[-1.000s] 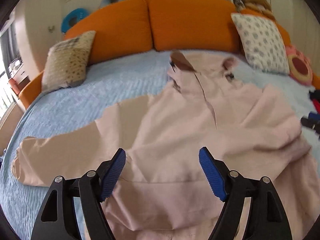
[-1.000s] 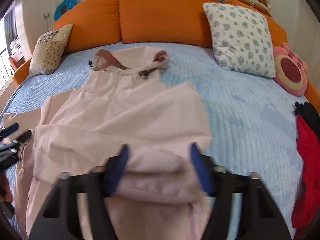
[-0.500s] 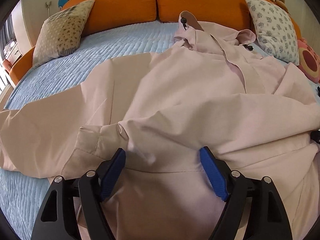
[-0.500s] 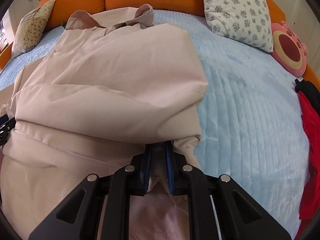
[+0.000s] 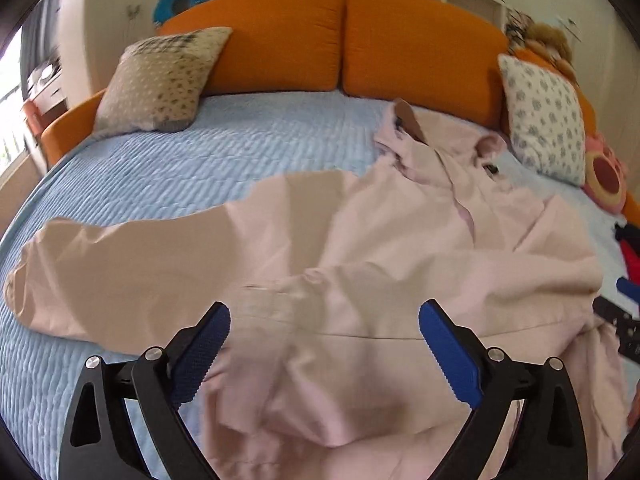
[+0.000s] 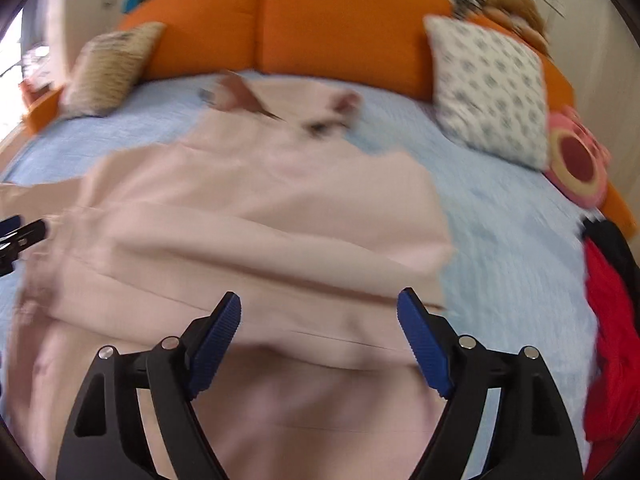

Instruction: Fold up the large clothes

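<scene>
Jacket (image 5: 400, 248), pale pink, hooded: we are finding it lying across the middle of the blue-quilted bed (image 5: 168, 168), hood toward the orange headboard (image 5: 340, 36), hem toward the near edge. One sleeve (image 5: 120, 268) is lying flat out toward the bed's left edge; the other is now lying folded across the chest.

Right tool (image 6: 319, 344): half a second ago it was pinching that folded sleeve's cuff; its jaws have just been opening and we are now seeing them spread wide above the cloth, pinching nothing. We are judging the first sleeve fold as laid down and released.

Left tool (image 5: 325, 354): its jaws have also just been opening further; they are standing spread over the lower front, with no fabric gripped. We are expecting the outstretched sleeve to be the next item.

Hard to make out: the right wrist view is smeared by motion, so the fold's edges are reading soft. The hem is running out of view beneath both tools. A red and black heap (image 6: 608, 320) at the right edge is partly cut off.
</scene>
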`<state>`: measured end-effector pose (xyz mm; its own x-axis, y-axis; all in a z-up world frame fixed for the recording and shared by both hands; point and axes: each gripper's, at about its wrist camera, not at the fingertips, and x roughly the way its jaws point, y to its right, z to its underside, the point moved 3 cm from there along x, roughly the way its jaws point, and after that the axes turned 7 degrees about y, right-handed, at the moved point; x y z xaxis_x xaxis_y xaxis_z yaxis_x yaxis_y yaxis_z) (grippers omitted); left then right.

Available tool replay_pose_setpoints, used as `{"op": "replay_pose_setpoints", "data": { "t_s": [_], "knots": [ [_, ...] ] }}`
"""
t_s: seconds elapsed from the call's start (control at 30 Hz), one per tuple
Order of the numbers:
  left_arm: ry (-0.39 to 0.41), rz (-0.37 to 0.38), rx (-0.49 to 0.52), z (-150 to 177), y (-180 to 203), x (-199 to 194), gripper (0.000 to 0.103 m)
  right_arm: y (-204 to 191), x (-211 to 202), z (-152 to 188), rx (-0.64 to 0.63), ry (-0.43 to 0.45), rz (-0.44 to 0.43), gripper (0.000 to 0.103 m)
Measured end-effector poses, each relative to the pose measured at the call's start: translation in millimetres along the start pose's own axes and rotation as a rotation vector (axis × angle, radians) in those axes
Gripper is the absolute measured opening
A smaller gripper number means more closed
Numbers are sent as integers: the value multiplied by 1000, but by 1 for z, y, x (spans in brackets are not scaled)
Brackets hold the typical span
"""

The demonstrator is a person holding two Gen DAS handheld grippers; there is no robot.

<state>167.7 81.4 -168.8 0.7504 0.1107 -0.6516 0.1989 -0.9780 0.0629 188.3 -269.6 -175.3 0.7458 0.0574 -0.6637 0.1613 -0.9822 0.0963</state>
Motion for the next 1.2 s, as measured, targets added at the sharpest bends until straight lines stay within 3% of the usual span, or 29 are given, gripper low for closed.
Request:
{"op": "replay_pose_setpoints", "data": {
  "t_s": [0.1,0.37,0.5,0.7,1.0,1.2],
  "knots": [
    [-11,-51,-66,-6,-47,-9,97,-45,-10,-13,-59,24,-69,80],
    [-116,-253,-367,13,-231,-5,97,-168,-4,-21,-150,5,-227,80],
    [-105,-286,-490,26,-297,-12,97,-216,-3,-18,-181,-6,-278,80],
    [-80,-270,-603,33,-356,-12,97,-267,11,-24,-185,-18,-314,80],
    [-71,-105,-787,40,-418,33,97,-296,30,-40,-176,-18,-296,80],
    [13,-43,-907,52,-442,23,97,-307,38,-41,-190,-22,-289,80]
  ]
}}
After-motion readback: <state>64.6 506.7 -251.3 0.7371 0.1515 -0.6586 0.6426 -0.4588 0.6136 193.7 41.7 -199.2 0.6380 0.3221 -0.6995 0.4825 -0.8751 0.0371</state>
